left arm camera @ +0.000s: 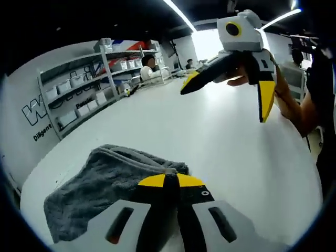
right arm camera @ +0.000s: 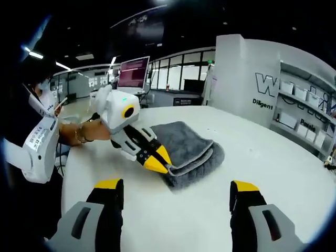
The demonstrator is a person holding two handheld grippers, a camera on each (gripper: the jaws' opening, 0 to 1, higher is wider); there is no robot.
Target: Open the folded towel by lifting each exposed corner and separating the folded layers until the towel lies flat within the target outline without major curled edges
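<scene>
Two grippers working: left gripper (right arm camera: 157, 164) fingers pressed together, pinching near corner of grey towel (right arm camera: 184, 149), which is lying folded on white table (right arm camera: 273, 173). Right gripper (left arm camera: 247, 86) hovering above table, fingers spread. Advice: be lifting top layer only, peeling slowly away from fold, right gripper pinning lower layers.

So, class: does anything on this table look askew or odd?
Nothing stands out. The grey towel lies folded on the white table, layers stacked neatly; the left gripper pinches its near edge, and the right gripper hangs open.
</scene>
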